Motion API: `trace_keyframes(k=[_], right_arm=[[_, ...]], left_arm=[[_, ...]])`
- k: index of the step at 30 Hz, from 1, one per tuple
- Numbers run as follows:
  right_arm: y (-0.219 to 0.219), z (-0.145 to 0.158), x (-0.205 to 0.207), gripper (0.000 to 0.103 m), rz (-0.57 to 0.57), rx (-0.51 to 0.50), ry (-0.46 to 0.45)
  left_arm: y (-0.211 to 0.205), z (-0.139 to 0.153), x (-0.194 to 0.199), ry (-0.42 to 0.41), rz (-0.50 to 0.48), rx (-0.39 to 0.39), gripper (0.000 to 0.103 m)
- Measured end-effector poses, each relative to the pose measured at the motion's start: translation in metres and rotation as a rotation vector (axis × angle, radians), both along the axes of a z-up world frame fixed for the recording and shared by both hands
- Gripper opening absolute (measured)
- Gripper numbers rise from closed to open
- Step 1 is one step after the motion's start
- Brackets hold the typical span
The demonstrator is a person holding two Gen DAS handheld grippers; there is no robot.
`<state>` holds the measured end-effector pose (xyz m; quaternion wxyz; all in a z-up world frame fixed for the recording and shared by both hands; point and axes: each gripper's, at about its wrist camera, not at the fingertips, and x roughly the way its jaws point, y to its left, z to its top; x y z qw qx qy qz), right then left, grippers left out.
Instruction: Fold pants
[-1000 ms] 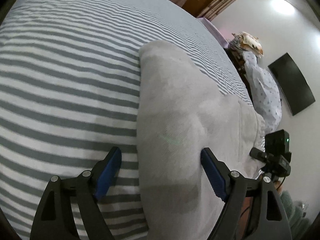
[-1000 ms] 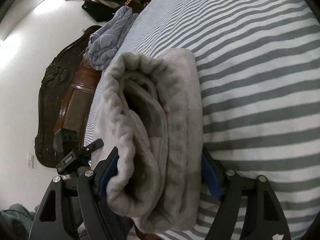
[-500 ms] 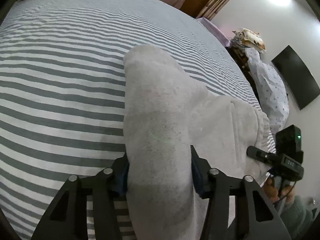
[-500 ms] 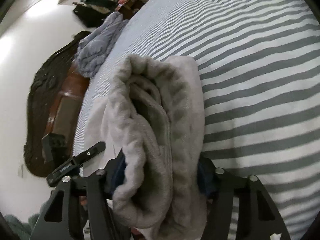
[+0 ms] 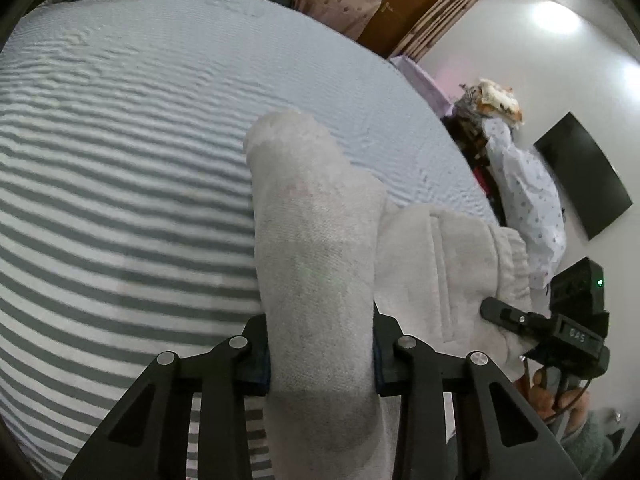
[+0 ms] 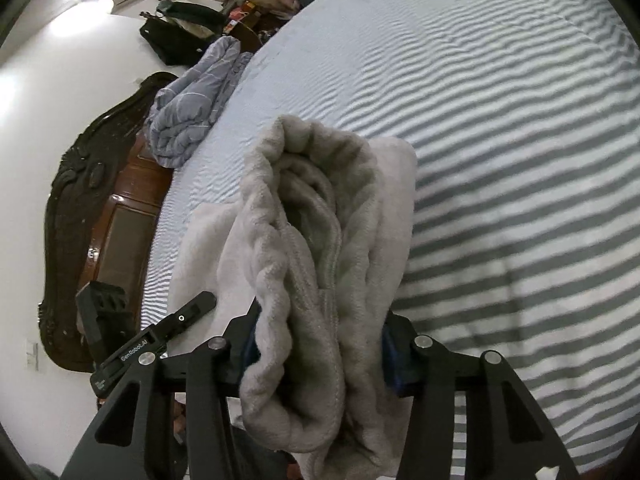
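Observation:
The light grey fleece pants [image 5: 312, 220] lie folded lengthwise on the striped bed. In the left wrist view my left gripper [image 5: 320, 344] has its blue pads pressed on both sides of the folded leg end, its jaws still closing, and the cloth is lifted off the sheet. The waistband with a pocket seam [image 5: 440, 272] lies to the right. In the right wrist view my right gripper [image 6: 320, 350] pinches the bunched elastic waistband of the pants [image 6: 320, 200], jaws closing on it, with the cloth raised.
A grey-and-white striped sheet [image 5: 120, 200] covers the bed all around. A rolled blue-grey quilt [image 6: 192, 108] lies by the dark carved headboard [image 6: 76, 208]. A black wall screen [image 5: 584, 176] and piled clothes [image 5: 520, 184] are beyond the bed's right edge.
Both grippers closed from wide open onto the pants and lifted them; the leg end and the waistband now stand off the sheet, and more of the bed shows.

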<state>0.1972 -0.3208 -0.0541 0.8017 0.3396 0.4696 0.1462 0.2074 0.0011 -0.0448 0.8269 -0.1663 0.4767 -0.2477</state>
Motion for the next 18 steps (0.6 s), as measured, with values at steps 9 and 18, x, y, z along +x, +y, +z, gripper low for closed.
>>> trace_keyframes(k=[9,18], right_arm=[[0.046,0.025,0.072,0.045,0.069,0.037,-0.058],[0.100,0.018,0.170,0.045,0.129,0.023,-0.054]], left_arm=[[0.052,0.041,0.051,-0.094,0.059,0.029,0.035],[0.091,0.042,0.131,-0.129,0.095,0.113,0.036]])
